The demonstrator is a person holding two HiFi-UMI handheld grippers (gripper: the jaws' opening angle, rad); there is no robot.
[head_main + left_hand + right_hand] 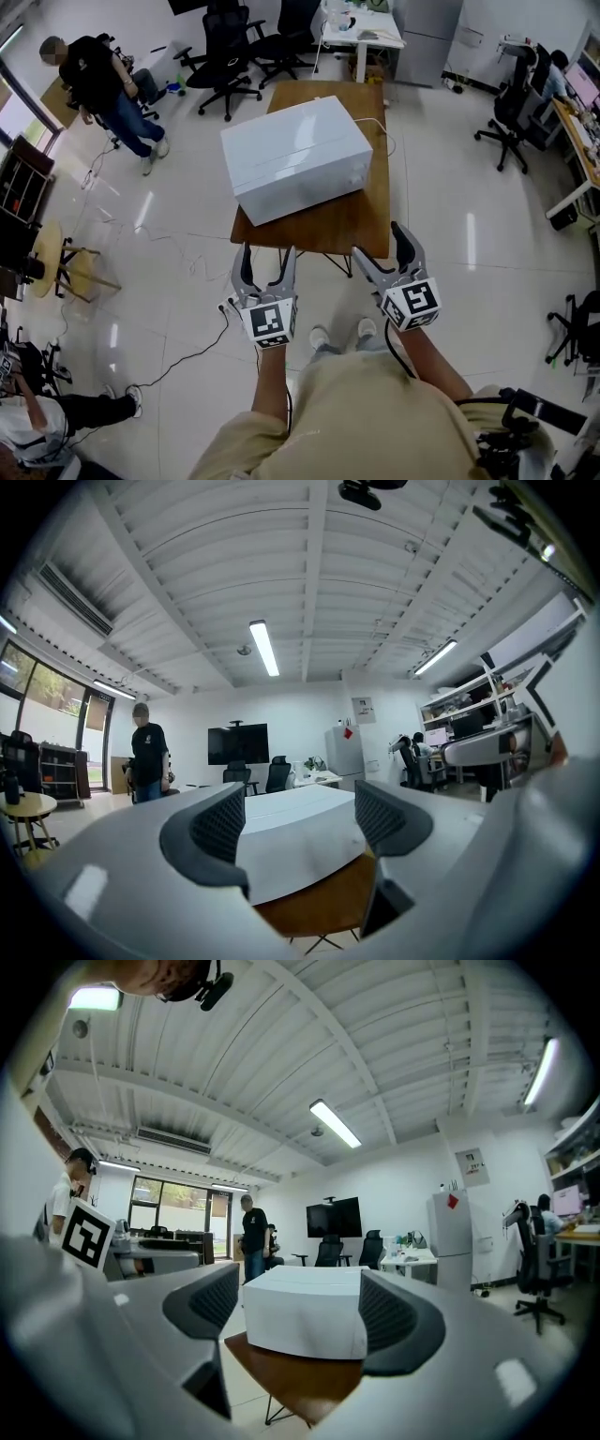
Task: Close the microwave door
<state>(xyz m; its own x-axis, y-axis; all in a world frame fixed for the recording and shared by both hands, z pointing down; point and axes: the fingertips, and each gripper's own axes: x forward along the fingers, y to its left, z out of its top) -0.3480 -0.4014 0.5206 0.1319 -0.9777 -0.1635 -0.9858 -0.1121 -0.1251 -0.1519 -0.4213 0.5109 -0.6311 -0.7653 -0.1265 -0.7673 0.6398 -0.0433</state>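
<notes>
White microwave (298, 169) sits on the wooden surface (361, 223), no door visibly ajar. Left tongs (268, 255) and right tongs (380, 242) hang short of it, both spread wide and empty. A hard shove would likely slide the box rather than latch anything.

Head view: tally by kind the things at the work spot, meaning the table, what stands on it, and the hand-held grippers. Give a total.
Microwave: 1
Wooden table: 1
Hand-held grippers: 2 (left hand-held gripper, right hand-held gripper)
Total: 4
</notes>
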